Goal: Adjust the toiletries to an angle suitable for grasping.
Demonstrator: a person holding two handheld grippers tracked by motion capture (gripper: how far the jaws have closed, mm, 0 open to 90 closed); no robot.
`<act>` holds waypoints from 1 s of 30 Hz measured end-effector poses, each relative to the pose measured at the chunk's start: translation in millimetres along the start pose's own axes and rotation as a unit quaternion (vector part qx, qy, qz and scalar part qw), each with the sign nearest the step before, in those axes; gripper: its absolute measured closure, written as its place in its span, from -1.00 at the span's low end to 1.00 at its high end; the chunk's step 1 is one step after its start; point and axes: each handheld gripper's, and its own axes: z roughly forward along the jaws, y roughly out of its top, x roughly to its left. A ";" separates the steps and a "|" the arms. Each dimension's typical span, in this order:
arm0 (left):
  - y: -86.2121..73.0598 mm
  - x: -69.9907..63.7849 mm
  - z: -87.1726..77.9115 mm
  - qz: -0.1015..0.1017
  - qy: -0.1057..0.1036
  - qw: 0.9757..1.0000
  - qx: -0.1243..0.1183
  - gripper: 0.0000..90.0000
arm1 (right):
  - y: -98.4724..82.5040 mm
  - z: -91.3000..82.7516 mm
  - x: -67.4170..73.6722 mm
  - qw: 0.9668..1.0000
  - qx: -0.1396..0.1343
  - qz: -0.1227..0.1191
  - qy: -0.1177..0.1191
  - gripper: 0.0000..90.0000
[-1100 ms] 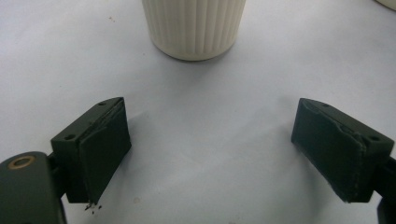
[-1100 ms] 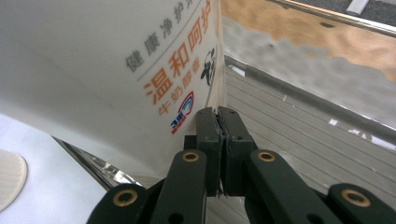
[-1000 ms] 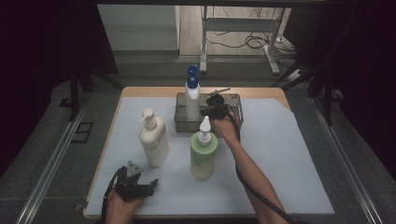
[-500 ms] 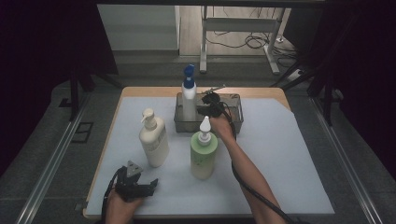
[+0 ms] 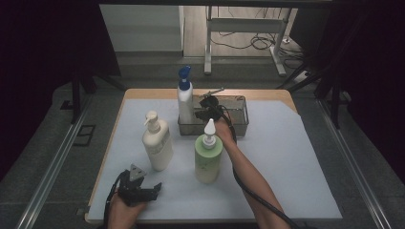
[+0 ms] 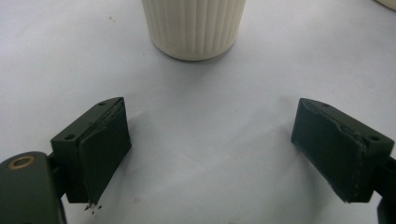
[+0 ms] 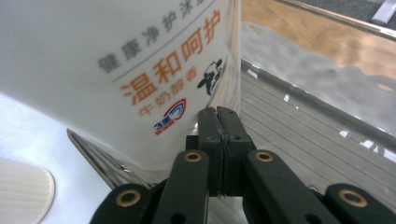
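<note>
Reaching my right tool (image 5: 206, 110) into the metal tray (image 5: 241, 125) at the far side of the desk (image 5: 286, 157), I have its jaws pressed flat together with nothing between them, just beside the white bottle with the blue pump (image 5: 185, 101). That bottle stands upright in the tray's left end. In the right gripper view its glossy white wall with orange and grey print (image 7: 140, 74) looms directly ahead of my tool (image 7: 218, 114), very near or touching; I cannot tell which.

Nearer me than the tray stand two more pump bottles on the white desk cover: a green one (image 5: 208, 158) just in front of the tray, and a cream ribbed one (image 5: 157, 143) to the tray's front left. My left tool (image 5: 141, 188) rests at the near edge of the desk, well away from the tray, jaws spread wide and empty, facing the cream bottle's base (image 6: 194, 28).

The blue-pump bottle looks like smooth, rigid plastic, probably slippery and top-heavy if full. I judge the best hold is across the body's middle, below the shoulder, never on the pump.
</note>
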 end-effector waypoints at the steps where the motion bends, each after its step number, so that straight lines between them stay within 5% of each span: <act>1: 0.0 0.0 0.0 0.000 0.000 1.000 0.000 -0.76 | 0.1 0.0 0.5 1.000 -0.001 0.000 -0.001 0.98; 15: 0.0 0.0 0.0 0.000 0.000 1.000 0.000 -0.76 | -3.8 -1.0 2.1 1.000 0.006 -0.005 0.001 0.96; 30: -0.1 -0.1 0.0 0.000 0.000 1.000 0.000 -0.76 | -9.0 -18.8 1.3 1.000 -0.002 -0.019 0.005 0.69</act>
